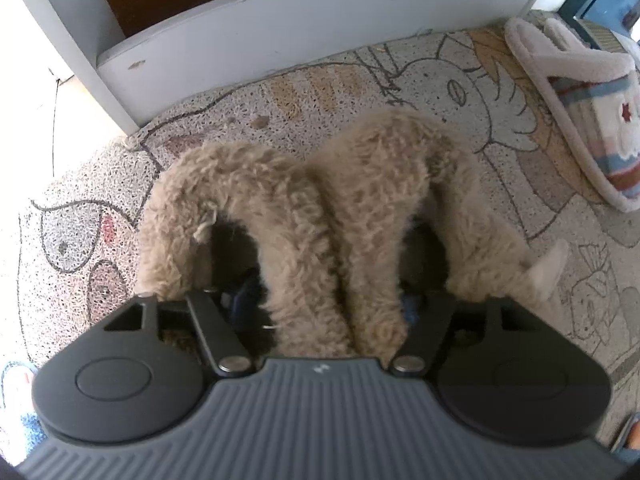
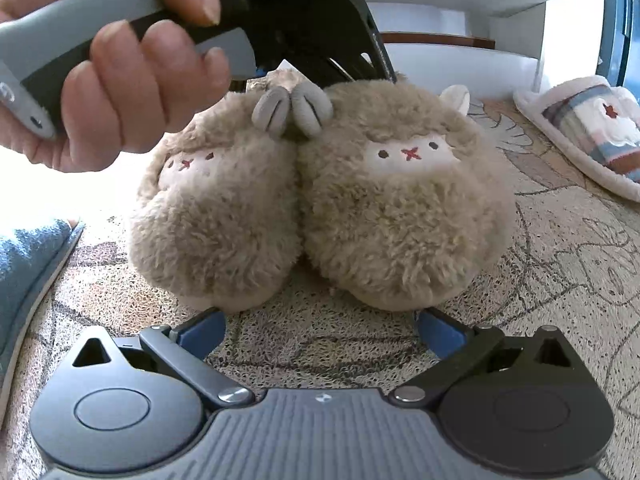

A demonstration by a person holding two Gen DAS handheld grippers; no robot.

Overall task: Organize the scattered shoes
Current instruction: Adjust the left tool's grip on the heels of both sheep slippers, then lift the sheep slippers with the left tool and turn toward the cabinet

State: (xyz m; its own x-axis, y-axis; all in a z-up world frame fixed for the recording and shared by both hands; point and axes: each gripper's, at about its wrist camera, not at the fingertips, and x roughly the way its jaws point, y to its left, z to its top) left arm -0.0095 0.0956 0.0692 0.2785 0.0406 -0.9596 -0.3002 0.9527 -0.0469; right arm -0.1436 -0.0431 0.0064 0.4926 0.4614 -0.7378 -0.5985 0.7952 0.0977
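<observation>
1. A speckled beige looped-pile floor mat (image 2: pixel 328 340) printed with outlined cartoon animals covers the floor;
2. Two tan fluffy sheep-face slippers (image 2: pixel 320 200) stand on it side by side, inner sides touching;
3. A white plush slipper with blue and red stripes (image 2: pixel 588 128) lies well apart, near the mat's far edge;
4. A white shelf base (image 1: pixel 280 40) borders the mat.

Cartoon-printed mat (image 1: pixel 328 84) below a white shelf unit (image 1: pixel 280 28)

2 fluffy tan sheep-face slippers (image 2: pixel 320 200) sit pressed side by side on mat.
</observation>
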